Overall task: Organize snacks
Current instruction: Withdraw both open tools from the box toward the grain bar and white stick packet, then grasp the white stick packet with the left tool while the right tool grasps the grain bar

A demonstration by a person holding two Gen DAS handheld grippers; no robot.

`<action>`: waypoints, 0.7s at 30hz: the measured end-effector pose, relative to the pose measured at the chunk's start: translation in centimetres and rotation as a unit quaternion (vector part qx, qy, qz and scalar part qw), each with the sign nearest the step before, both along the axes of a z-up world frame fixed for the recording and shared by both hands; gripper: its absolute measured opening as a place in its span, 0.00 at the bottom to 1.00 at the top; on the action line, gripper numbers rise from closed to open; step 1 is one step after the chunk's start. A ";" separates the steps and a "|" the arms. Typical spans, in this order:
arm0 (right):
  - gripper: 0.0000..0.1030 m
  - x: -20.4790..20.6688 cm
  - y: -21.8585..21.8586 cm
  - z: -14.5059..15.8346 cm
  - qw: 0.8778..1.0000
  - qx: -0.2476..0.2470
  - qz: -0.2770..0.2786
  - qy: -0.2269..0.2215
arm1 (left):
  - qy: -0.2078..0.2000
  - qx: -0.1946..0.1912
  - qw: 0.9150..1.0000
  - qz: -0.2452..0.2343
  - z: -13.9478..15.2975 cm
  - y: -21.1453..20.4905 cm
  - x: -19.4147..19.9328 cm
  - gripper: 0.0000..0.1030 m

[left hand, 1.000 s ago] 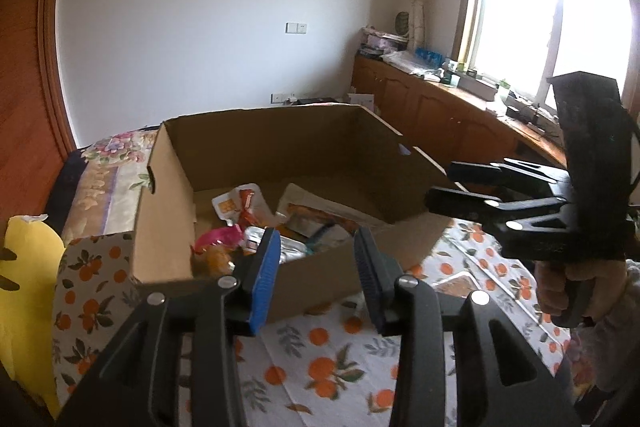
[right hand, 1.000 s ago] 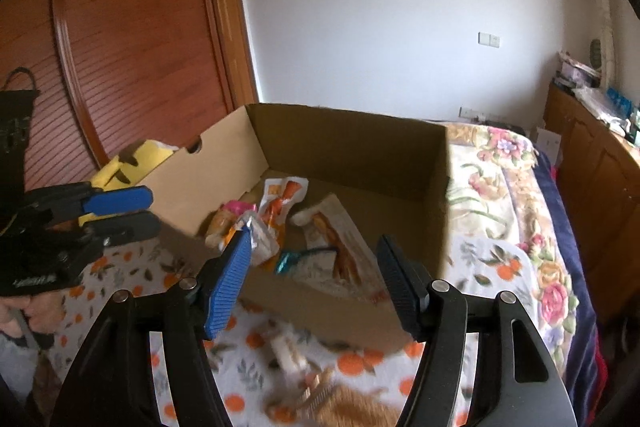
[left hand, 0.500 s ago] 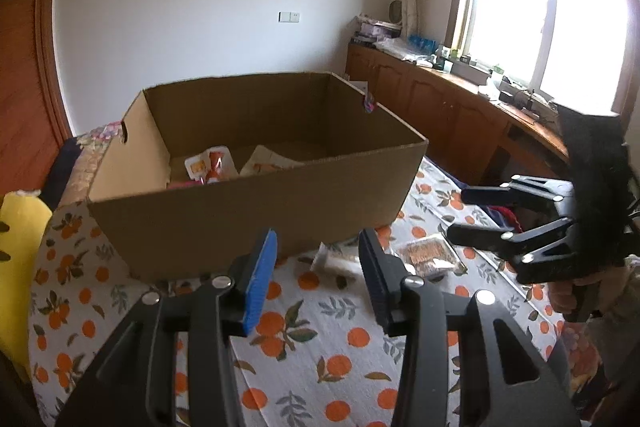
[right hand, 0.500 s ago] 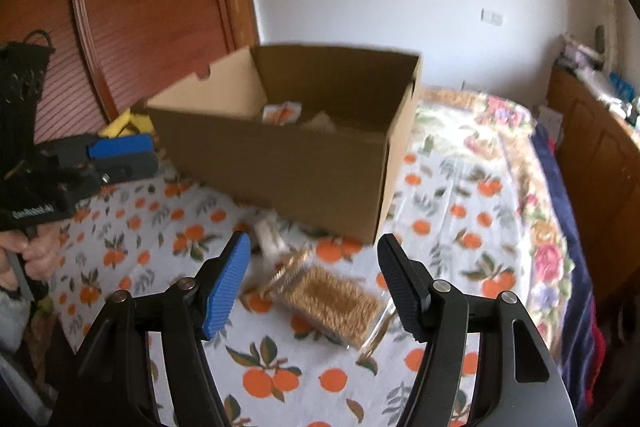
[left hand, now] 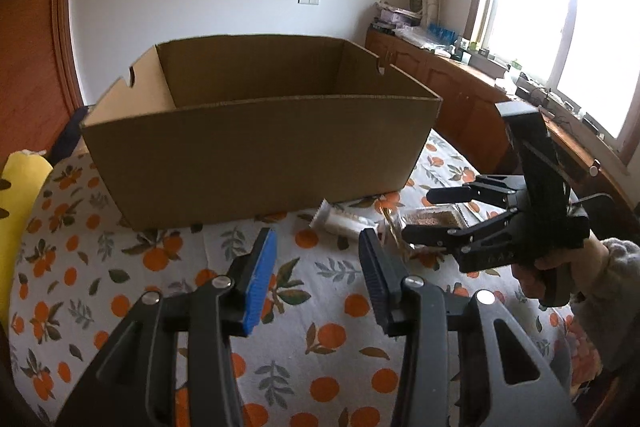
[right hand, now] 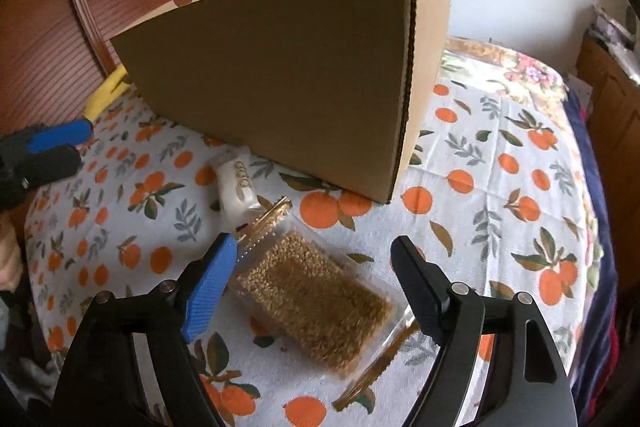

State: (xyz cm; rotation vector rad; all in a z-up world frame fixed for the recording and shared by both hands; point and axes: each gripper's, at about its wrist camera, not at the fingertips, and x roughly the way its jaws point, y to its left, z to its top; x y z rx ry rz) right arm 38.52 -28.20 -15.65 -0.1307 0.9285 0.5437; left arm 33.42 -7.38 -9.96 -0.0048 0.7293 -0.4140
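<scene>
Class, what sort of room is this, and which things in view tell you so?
Probably a bedroom at home: a floral bedspread beyond the orange-print cloth, low wooden cabinets under a window.

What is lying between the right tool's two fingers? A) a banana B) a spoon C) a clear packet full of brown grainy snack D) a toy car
C: in the right wrist view, the clear packet of brown grainy snack lies on the orange-print cloth between the opening fingers of the right tool, not yet pinched.
</scene>
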 end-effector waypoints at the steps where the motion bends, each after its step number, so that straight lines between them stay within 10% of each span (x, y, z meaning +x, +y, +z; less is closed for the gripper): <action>1: 0.79 0.2 -0.2 0.0 1.000 0.009 0.005 0.009 | 0.002 -0.001 1.000 -0.001 -0.1 -0.1 0.0 0.42; 12: 0.82 -2.4 0.2 -0.6 0.998 -0.032 0.044 0.013 | 0.018 -0.003 1.000 -0.011 -1.1 -3.2 0.9 0.42; 16: 0.61 -3.8 -0.2 -0.8 0.998 -0.057 0.016 -0.012 | 0.042 -0.018 0.999 -0.001 -2.1 -4.3 2.6 0.42; 21: 0.58 -5.1 -0.8 -1.2 0.998 -0.059 -0.005 -0.034 | 0.072 -0.035 0.997 0.017 -3.4 -5.6 4.4 0.42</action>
